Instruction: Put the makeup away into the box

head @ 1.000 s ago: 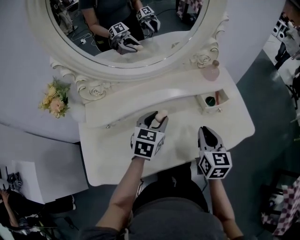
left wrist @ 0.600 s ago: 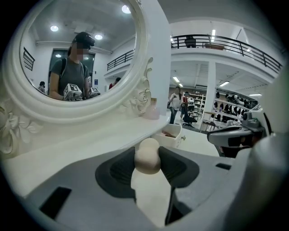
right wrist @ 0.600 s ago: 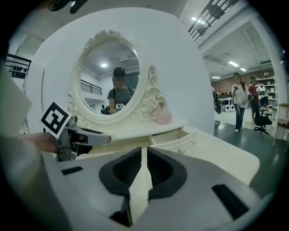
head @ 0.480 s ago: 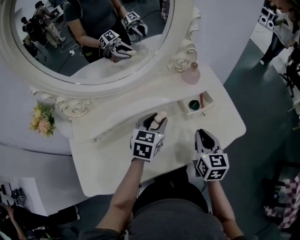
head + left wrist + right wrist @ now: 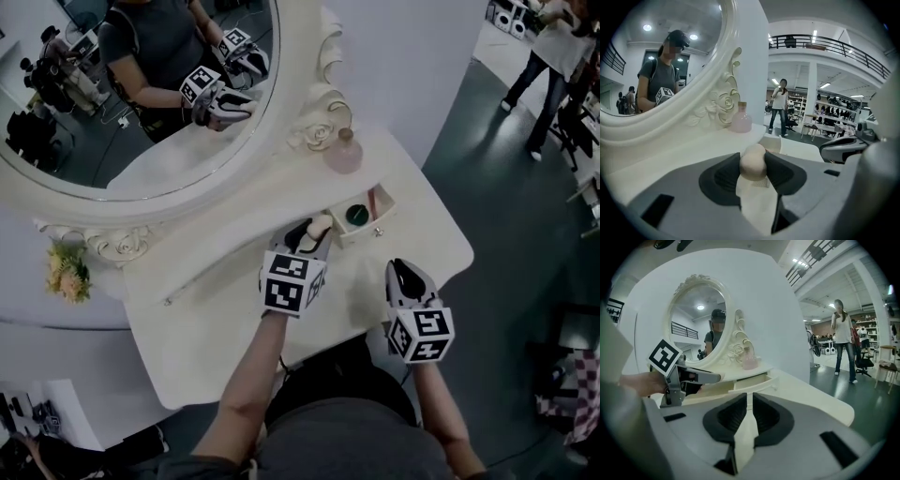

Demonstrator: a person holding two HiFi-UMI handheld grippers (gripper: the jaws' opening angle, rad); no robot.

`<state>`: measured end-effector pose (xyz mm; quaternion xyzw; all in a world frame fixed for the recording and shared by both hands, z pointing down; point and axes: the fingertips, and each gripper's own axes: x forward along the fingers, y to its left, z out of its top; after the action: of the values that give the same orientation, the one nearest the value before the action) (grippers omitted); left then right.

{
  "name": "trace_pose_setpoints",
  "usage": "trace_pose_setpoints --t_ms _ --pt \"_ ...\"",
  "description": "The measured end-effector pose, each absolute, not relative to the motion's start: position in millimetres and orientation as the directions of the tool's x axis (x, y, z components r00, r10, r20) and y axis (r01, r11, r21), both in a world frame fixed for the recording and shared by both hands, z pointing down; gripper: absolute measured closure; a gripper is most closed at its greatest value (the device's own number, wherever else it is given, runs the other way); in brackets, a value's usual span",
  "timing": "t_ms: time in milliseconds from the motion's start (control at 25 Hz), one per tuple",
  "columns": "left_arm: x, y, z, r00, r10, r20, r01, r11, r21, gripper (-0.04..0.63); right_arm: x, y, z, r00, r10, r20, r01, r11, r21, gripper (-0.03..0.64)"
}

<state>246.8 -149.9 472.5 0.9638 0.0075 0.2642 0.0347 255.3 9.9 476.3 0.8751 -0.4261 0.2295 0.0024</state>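
Beige sponge (image 5: 753, 161) clamped in left claw (image 5: 311, 234), now nearer open drawer (image 5: 366, 228); right claw (image 5: 405, 275) clenched, empty.

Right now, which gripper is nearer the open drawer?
Left. The left gripper, shut on a beige sponge, is close beside the left end of the drawer. The right gripper is apart from it, back over the tabletop.

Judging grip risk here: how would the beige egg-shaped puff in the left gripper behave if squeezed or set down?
The puff looks matte and spongy, so it probably yields in the left gripper. Its rounded egg shape suggests it may roll once set down. Held by the tips alone, it seems light.
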Motion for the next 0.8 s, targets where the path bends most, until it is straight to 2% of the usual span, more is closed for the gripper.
trace_pose_setpoints --t_ms 800 --pt "323.9 -100.9 486.3 0.826 0.101 0.554 0.108 -0.994 0.02 0.431 296.7 57.5 488.9 0.572 -0.702 0.423 -0.688 -0.692 -0.218 0.575"
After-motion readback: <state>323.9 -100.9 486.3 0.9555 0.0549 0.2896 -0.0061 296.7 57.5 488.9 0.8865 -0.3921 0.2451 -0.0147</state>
